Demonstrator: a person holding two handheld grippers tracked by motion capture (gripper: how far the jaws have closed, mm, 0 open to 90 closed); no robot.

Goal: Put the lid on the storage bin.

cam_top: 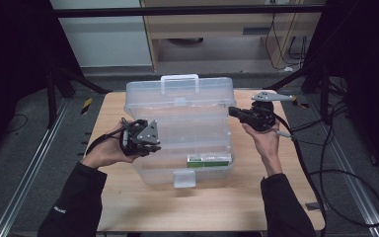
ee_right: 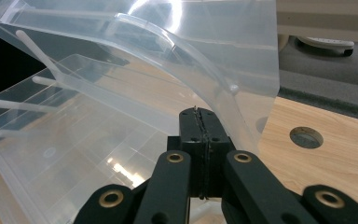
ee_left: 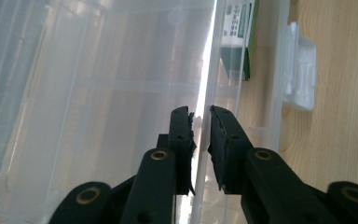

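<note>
Your clear plastic box (cam_top: pixel 180 133) sits mid-table (cam_top: pixel 128 202), lid (cam_top: pixel 197 91) raised at the far side w/ its white handle (cam_top: pixel 179 78) up top. All places below are rel. to that box.

Left gripper (cam_top: pixel 140 139) is at the box's left edge, near side. In the left gripper view its jaws stand a narrow gap apart, astride the thin clear wall edge (ee_left: pixel 204 100); pads don't look to be pressing it.

Right gripper (cam_top: pixel 246 114) is at the box's right side, by the lid's corner. In the right gripper view your jaws are pressed together; can't tell if a thin lid edge is pinched betw. them.

A green-and-white carton (cam_top: pixel 208 160) lies inside the box, front-right corner. The white front latch (cam_top: pixel 184 178) hangs at the box's near wall.
</note>
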